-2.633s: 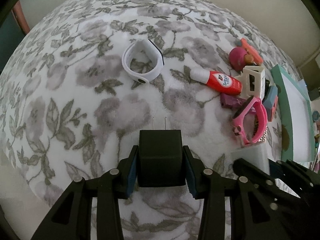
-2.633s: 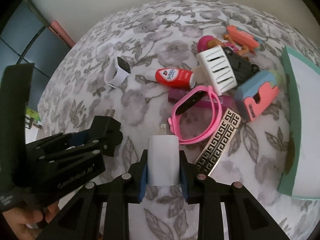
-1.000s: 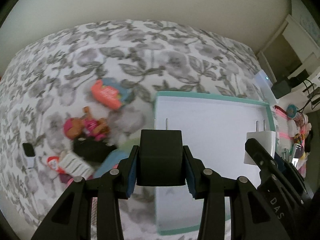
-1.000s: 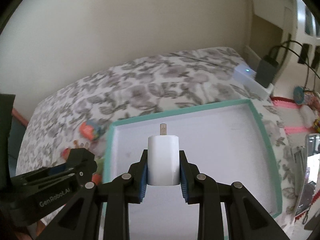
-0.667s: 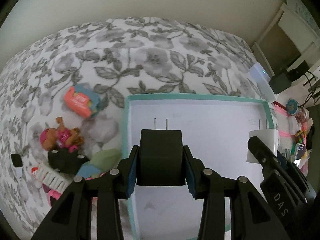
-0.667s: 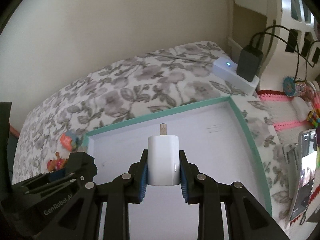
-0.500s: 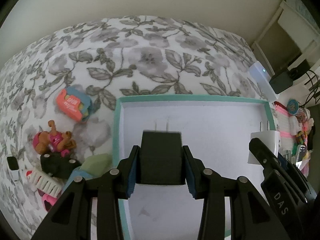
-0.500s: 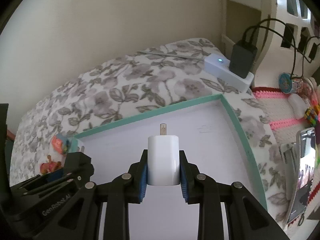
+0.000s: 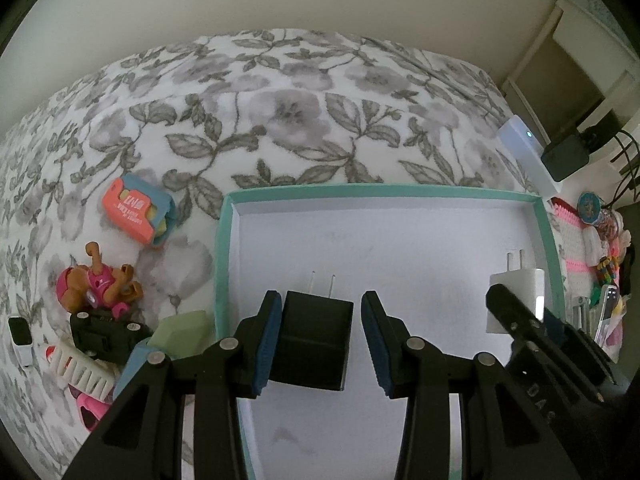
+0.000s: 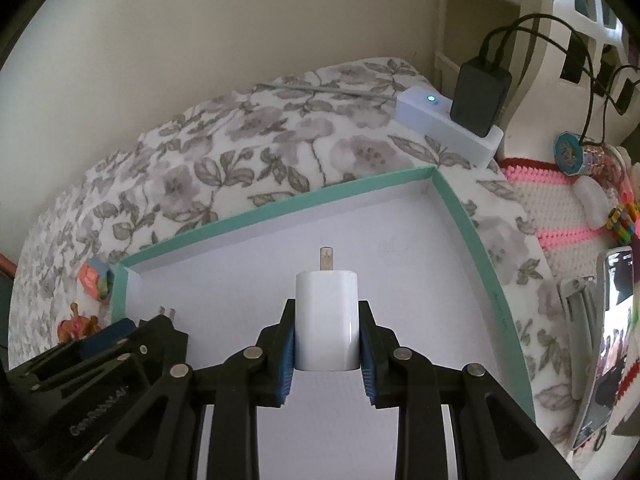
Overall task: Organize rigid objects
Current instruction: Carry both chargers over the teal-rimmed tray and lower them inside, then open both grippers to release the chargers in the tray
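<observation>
A shallow teal-rimmed tray (image 9: 222, 248) with a white floor lies on the flowered bedspread; it also shows in the right wrist view (image 10: 464, 216). My left gripper (image 9: 318, 340) is open over the tray's left part. A black plug adapter (image 9: 314, 340) sits between its jaws, tilted, with a gap on the right side. My right gripper (image 10: 327, 344) is shut on a white plug adapter (image 10: 326, 320) above the tray's right part; that adapter also shows in the left wrist view (image 9: 516, 286).
Left of the tray lie an orange card pack (image 9: 134, 208), a toy dog (image 9: 94, 282), a black toy car (image 9: 106, 334), a white comb (image 9: 82, 368) and a green block (image 9: 180, 332). A white power strip (image 10: 444, 120) with a black charger (image 10: 478, 94) sits beyond the tray's far right corner. A phone (image 10: 608, 344) lies right.
Both grippers carried their adapters from the bedspread to over the tray. In the last half second my left gripper opened and the black adapter tilted between the jaws.
</observation>
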### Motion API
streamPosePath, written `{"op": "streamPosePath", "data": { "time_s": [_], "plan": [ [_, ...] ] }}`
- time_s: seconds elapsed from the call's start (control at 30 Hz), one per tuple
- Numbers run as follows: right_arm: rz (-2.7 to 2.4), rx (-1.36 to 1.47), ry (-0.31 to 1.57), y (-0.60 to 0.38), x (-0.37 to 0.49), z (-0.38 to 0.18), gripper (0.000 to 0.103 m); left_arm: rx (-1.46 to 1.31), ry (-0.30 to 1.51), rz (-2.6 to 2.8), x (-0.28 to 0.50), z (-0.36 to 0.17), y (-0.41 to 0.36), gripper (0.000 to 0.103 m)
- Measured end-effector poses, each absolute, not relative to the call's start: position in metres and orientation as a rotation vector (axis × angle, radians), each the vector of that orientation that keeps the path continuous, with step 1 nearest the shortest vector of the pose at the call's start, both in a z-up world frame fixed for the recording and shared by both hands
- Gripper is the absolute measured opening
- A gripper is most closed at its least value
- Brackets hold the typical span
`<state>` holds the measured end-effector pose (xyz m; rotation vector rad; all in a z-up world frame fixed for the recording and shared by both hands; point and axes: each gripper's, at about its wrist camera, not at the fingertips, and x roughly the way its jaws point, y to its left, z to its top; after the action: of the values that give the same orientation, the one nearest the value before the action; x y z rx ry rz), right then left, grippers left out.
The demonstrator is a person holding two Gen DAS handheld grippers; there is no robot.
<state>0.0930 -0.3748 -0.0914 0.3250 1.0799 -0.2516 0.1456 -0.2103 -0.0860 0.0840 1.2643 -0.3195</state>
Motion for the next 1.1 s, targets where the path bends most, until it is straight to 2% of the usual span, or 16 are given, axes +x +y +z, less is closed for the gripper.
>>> {"op": "streamPosePath", "data": {
  "time_s": [0.67, 0.7, 0.77, 0.8, 0.83, 0.97, 1.03, 1.07, 1.1],
  "plan": [
    [-0.252, 0.270, 1.125, -0.365, 0.094, -0.098, 0.030, 0.055, 1.234, -0.290, 0.142, -0.074, -0.195, 0.043],
    [-0.254, 0.260, 1.117, -0.364, 0.094, -0.096, 0.031, 0.054, 1.232, -0.288, 0.142, -0.074, -0.194, 0.043],
    [-0.255, 0.249, 1.104, -0.363, 0.094, -0.090, 0.041, 0.050, 1.226, -0.283, 0.142, -0.073, -0.193, 0.044],
    [-0.257, 0.244, 1.095, -0.363, 0.094, -0.087, 0.050, 0.049, 1.223, -0.281, 0.142, -0.072, -0.192, 0.045],
    [-0.258, 0.240, 1.087, -0.363, 0.094, -0.085, 0.054, 0.048, 1.218, -0.280, 0.143, -0.071, -0.191, 0.045],
    [-0.266, 0.220, 1.073, -0.362, 0.094, -0.078, 0.054, 0.039, 1.200, -0.268, 0.143, -0.067, -0.187, 0.051],
    [-0.271, 0.214, 1.068, -0.362, 0.094, -0.075, 0.060, 0.040, 1.187, -0.252, 0.144, -0.065, -0.185, 0.057],
    [-0.272, 0.213, 1.063, -0.363, 0.094, -0.074, 0.063, 0.041, 1.182, -0.244, 0.145, -0.065, -0.184, 0.069],
    [-0.272, 0.212, 1.059, -0.363, 0.094, -0.073, 0.066, 0.040, 1.175, -0.233, 0.145, -0.065, -0.182, 0.077]
  ]
}}
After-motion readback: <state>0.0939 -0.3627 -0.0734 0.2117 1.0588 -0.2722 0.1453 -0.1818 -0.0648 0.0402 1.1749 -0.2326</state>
